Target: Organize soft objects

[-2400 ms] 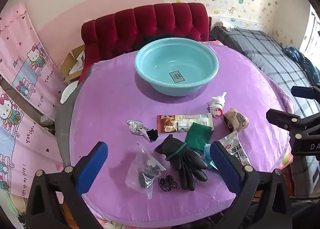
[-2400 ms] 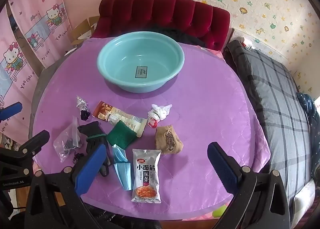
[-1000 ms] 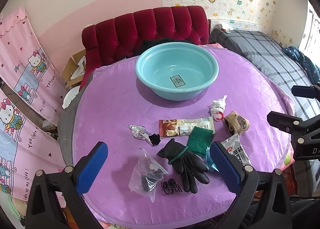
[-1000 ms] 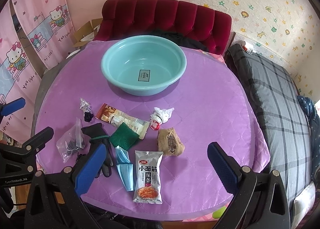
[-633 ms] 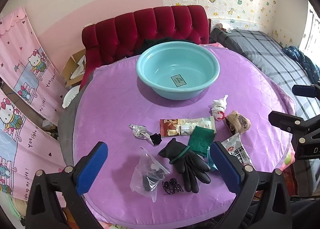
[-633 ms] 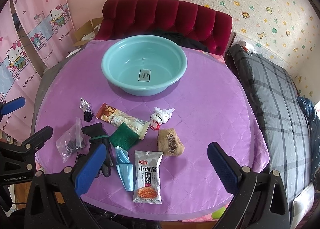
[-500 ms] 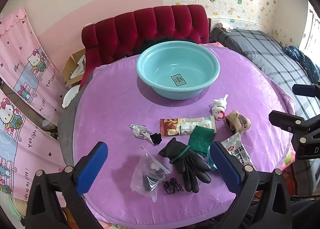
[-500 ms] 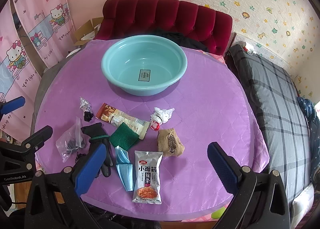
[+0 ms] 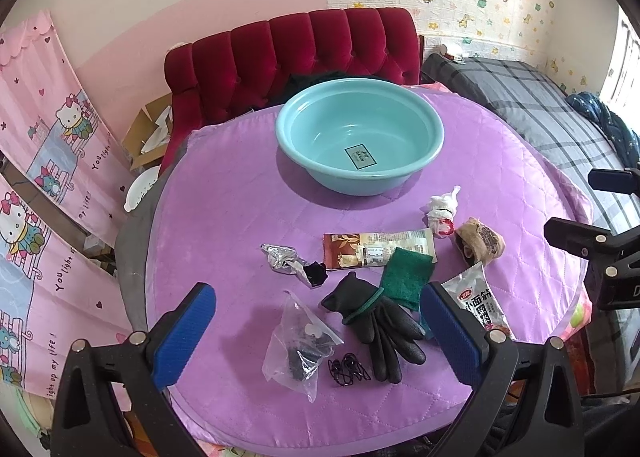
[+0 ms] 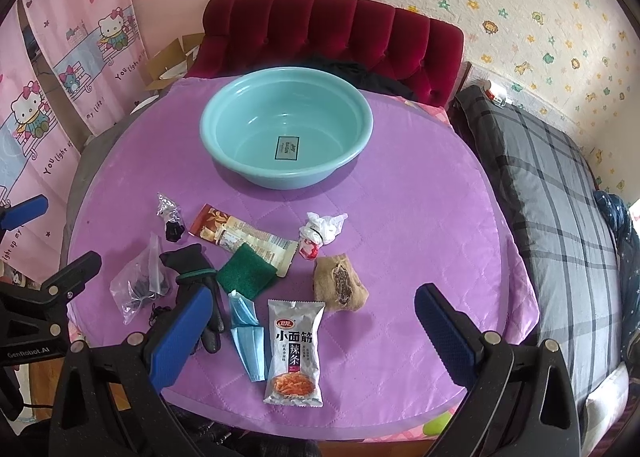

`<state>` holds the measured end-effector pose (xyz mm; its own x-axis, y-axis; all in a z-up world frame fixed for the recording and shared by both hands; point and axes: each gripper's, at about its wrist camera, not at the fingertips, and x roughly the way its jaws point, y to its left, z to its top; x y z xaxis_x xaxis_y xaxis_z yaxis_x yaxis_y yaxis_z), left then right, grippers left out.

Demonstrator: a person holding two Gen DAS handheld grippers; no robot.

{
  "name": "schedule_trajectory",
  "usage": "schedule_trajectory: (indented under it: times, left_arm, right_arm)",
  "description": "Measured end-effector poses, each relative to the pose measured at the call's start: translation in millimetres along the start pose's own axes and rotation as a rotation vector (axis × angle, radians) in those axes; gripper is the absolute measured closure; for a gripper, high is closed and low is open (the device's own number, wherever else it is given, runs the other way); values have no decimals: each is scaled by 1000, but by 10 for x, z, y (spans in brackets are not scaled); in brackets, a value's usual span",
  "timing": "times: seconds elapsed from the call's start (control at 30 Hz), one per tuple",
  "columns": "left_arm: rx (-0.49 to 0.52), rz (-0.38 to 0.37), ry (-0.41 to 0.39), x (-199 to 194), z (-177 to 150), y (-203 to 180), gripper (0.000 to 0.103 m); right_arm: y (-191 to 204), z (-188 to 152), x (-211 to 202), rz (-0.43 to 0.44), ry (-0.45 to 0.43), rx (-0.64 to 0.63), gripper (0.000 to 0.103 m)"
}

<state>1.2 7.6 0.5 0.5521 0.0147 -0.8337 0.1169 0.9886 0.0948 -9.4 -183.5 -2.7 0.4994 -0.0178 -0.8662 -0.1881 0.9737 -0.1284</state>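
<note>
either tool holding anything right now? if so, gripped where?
Nothing is held. The left tool and right tool are both open, hovering above the near edge of the table; the black glove and snack packet lie untouched on it.

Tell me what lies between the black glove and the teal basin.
The green scouring pad touches the black glove on its basin side, and the long snack wrapper lies beyond it. Past those, only bare purple cloth leads to the teal basin.
</note>
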Motion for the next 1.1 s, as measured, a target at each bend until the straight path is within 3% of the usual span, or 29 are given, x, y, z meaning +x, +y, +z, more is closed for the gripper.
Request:
schedule_trajectory:
  times: [0.77,1.1]
  left_arm:
    - [10,-29,35,172,-42,145,0]
    - [-23,-46,102,444,-265,439,0]
  right_arm:
    - [-50,-16,74,0,10,21,0]
    - [-94,-114,256,-5,52,34,0]
